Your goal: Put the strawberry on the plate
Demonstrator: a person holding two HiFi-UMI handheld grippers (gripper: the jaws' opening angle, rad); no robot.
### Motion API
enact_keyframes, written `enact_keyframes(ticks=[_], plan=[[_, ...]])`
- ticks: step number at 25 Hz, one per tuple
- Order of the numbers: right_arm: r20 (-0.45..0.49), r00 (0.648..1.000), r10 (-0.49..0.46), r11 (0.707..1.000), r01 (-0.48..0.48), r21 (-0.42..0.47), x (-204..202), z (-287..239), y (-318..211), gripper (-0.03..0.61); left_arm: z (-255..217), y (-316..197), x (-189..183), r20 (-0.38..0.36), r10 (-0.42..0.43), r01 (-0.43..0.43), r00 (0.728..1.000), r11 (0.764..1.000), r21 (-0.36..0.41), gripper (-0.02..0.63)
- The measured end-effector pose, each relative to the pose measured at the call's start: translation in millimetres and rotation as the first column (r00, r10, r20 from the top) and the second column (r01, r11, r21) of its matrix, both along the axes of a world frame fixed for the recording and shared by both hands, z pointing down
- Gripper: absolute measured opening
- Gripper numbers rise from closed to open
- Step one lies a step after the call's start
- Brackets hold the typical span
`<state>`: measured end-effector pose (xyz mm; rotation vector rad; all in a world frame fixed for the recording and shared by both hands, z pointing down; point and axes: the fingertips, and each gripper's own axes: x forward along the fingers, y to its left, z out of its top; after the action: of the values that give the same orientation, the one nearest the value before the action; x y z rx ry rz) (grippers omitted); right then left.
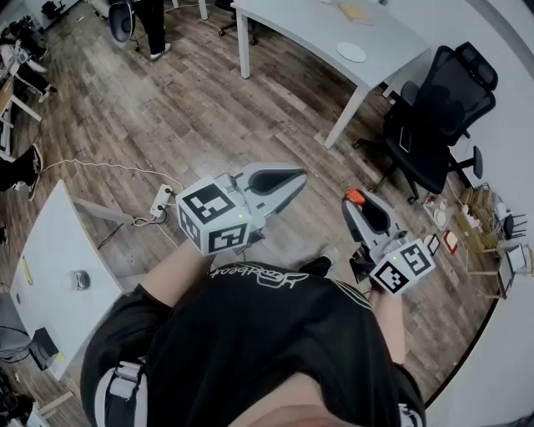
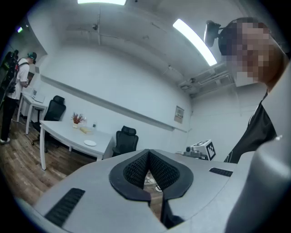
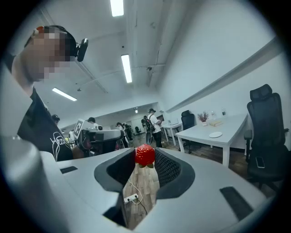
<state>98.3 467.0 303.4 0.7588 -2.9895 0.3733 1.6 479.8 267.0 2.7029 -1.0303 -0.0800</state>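
Head view: the wearer's black shirt (image 1: 250, 350) fills the bottom of the frame and covers both forearms. The left gripper (image 1: 294, 177) sits at centre, its jaws drawn together with nothing showing between them. To its right, the right gripper (image 1: 359, 205) is smaller in the frame, and only a red-orange speck of the strawberry (image 1: 355, 196) shows at its tip. The plate (image 1: 351, 52) lies well apart from it, at the upper right, on a white table (image 1: 300, 23) whose far end is cut off by the top edge. A black office chair (image 1: 438, 117) stands just right of that table. A power strip (image 1: 160, 200) lies on the wood floor (image 1: 167, 108), left of the left gripper.

Left gripper view: the ribbed pads meet at their tips, leaving a thin slit lower down, and the left gripper (image 2: 148, 154) is empty. Small things on the floor show through the slit but are too small to name. The plate (image 2: 90, 143) rests on the table at the left of the frame. The marker cube (image 2: 203, 149) of the other gripper peeks over the right jaw, the rest of it hidden.

Right gripper view: the right gripper (image 3: 144, 160) pinches the strawberry (image 3: 144, 155) between its pad tips at centre frame, in the air above the floor. The power strip (image 3: 132, 198) shows through the gap below the fruit. The plate (image 3: 215, 134) lies on the table at the middle right. The chair is cut off by the right edge, and the people (image 3: 152, 122) standing far back are too small to make out.
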Motion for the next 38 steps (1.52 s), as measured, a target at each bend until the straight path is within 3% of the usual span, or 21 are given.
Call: enact_keyframes(ticks=[23,31,38], plan=[[-0.042,0.999,0.018,0.997,-0.015,0.079,-5.1,-14.8,0.2,0.130,-5.9,-8.0,-2.5,-0.014,0.005,-0.005,1.000,1.000,0.001,0.006],[0.013,1.000,0.029,0.996,-0.030,0.080,3.9,-18.1,-38.8,0.130,-7.5,-37.7,1.2,0.013,-0.005,0.005,1.000,1.000,0.002,0.008],[0.032,0.999,0.033,0.998,-0.035,0.050,3.0,-8.3,-112.2,0.130,8.7,-101.6,2.1,0.028,-0.007,0.008,1.000,0.999,-0.039,0.008]])
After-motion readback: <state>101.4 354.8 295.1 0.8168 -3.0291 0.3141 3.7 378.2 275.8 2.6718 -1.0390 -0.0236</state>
